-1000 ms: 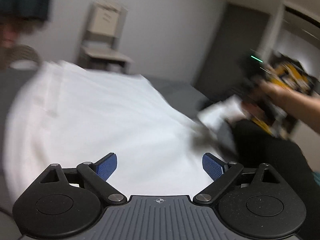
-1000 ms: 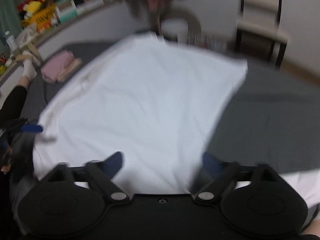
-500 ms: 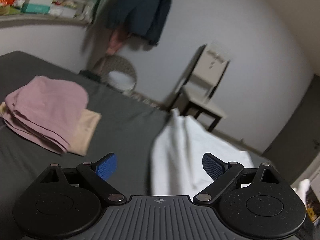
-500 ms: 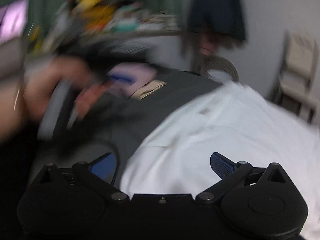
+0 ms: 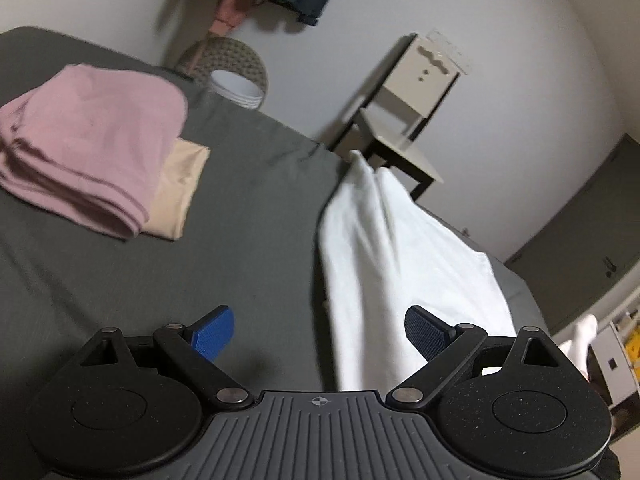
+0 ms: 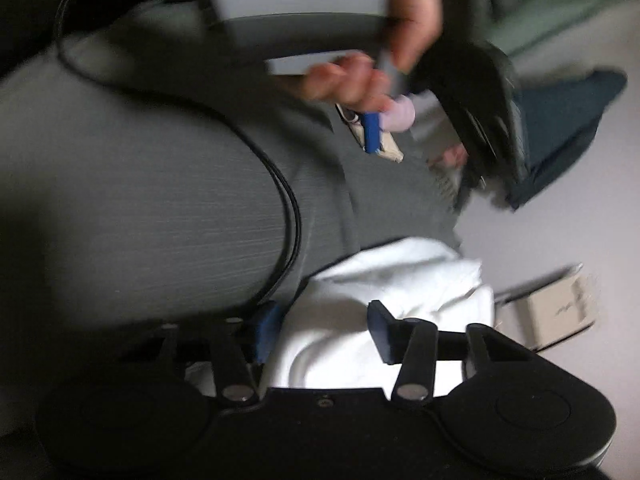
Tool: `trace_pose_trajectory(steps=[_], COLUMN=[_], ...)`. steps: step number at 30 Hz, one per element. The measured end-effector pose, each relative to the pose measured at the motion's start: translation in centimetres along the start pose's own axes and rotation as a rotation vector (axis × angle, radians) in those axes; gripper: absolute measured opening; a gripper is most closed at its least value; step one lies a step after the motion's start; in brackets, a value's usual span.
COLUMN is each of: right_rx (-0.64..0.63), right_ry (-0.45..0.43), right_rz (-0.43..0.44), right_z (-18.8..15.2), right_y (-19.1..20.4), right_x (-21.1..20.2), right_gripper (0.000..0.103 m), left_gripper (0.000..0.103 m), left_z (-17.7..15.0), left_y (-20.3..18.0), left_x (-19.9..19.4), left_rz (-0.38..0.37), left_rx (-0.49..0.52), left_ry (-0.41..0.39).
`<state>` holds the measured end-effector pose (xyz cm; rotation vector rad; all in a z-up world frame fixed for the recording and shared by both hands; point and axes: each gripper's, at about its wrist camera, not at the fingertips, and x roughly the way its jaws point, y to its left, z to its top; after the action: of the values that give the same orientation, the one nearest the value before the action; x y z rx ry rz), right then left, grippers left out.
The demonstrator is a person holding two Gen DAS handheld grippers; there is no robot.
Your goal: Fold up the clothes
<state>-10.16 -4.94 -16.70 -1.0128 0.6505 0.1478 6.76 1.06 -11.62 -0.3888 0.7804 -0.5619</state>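
A white garment [image 5: 392, 260] lies in a long rumpled strip on the grey bed [image 5: 248, 248]. My left gripper [image 5: 319, 337] hovers open over the garment's left edge, and nothing is between its blue pads. In the blurred, tilted right wrist view, my right gripper [image 6: 323, 332] has its fingers drawn partway in. Bunched white garment [image 6: 400, 280] fills the gap between them. A person's hand [image 6: 404, 12] holds the left gripper's grey handle at the top of that view.
A folded pink cloth [image 5: 88, 144] rests on a beige one [image 5: 180, 188] at the bed's far left. A pale chair [image 5: 412, 108] and a round wicker basket [image 5: 236, 68] stand beyond the bed, below hanging clothes. A black cable [image 6: 288, 200] crosses the bed.
The left gripper swung left from over the garment's middle to its left edge. The right gripper rolled over, came down onto the cloth, and its fingers narrowed around it.
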Motion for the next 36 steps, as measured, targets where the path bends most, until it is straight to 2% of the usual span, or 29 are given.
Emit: trace_pose_trajectory(steps=[1, 2, 3, 5, 11, 14, 17, 20, 21, 22, 23, 25, 26, 27, 29, 31, 32, 33, 34, 36], right_rx=[-0.007, -0.013, -0.020, 0.071, 0.611, 0.854, 0.974, 1.045, 1.048, 1.049, 1.036, 0.985, 0.956, 0.927, 0.828, 0.677, 0.610, 0.545, 0.480, 0.367], right_ry=[0.001, 0.002, 0.003, 0.004, -0.109, -0.105, -0.096, -0.085, -0.095, -0.106, -0.115, -0.152, -0.173, -0.194, -0.239, -0.248, -0.235, -0.220, -0.204, -0.177], right_rz=[-0.009, -0.019, -0.028, -0.033, -0.005, 0.052, 0.082, 0.109, 0.122, 0.135, 0.153, 0.186, 0.194, 0.203, 0.183, 0.168, 0.141, 0.111, 0.081, 0.031], right_z=[-0.1, -0.1, -0.2, -1.0, -5.7, -9.3, -12.0, -13.7, -13.9, -14.0, -13.8, -12.5, -11.5, -10.5, -9.2, -7.0, -6.2, -5.3, -4.5, -3.5], right_y=[0.0, 0.1, 0.1, -1.5, -10.4, -14.3, -16.0, -16.3, -16.1, -15.9, -15.3, -14.4, -13.6, -12.9, -10.7, -8.6, -7.6, -6.6, -5.6, -3.8], right_x=[0.5, 0.9, 1.4, 1.6, -0.9, -0.5, -0.1, -0.1, -0.1, -0.1, -0.4, -1.0, -1.6, -2.3, -4.4, -5.4, -5.1, -4.7, -4.3, -3.5], right_gripper=[0.035, 0.017, 0.005, 0.005, 0.005, 0.005, 0.005, 0.005, 0.005, 0.005, 0.006, 0.012, 0.027, 0.046, 0.057, 0.056, 0.056, 0.056, 0.056, 0.054], left_gripper=[0.093, 0.093, 0.093, 0.093, 0.093, 0.093, 0.092, 0.091, 0.086, 0.071, 0.062, 0.049, 0.048, 0.048, 0.049, 0.048, 0.045, 0.038, 0.027, 0.020], left_z=[-0.1, -0.1, -0.3, -0.6, -0.9, -1.0, -0.8, 0.0, 0.4, 0.9, 1.4, 2.0, 2.2, 2.4, 2.6, 2.8, 2.9, 3.1, 3.2, 3.6], left_y=[-0.2, -0.3, -0.2, -0.1, 0.4, 0.4, -0.2, -1.1, -1.3, -1.6, -1.7, -1.5, -1.4, -1.4, -1.3, -1.4, -1.7, -2.3, -2.7, -2.9], left_x=[0.2, 0.3, 0.6, 1.2, 3.8, 5.6, 7.3, 8.8, 9.4, 10.0, 10.7, 12.0, 12.6, 13.1, 13.2, 13.2, 13.3, 13.4, 13.4, 13.2], left_rz=[-0.006, -0.012, -0.016, -0.024, -0.081, -0.144, -0.183, -0.155, -0.132, -0.103, -0.065, -0.044, -0.038, -0.034, -0.034, -0.032, -0.027, -0.020, -0.012, 0.003], left_rx=[0.002, 0.000, -0.012, -0.035, -0.135, -0.208, -0.269, -0.267, -0.252, -0.238, -0.229, -0.225, -0.222, -0.220, -0.218, -0.208, -0.186, -0.157, -0.133, -0.145], left_ry=[-0.001, 0.000, 0.005, 0.016, 0.043, 0.034, 0.008, -0.022, -0.021, -0.015, 0.006, 0.051, 0.072, 0.087, 0.089, 0.087, 0.084, 0.083, 0.081, 0.068])
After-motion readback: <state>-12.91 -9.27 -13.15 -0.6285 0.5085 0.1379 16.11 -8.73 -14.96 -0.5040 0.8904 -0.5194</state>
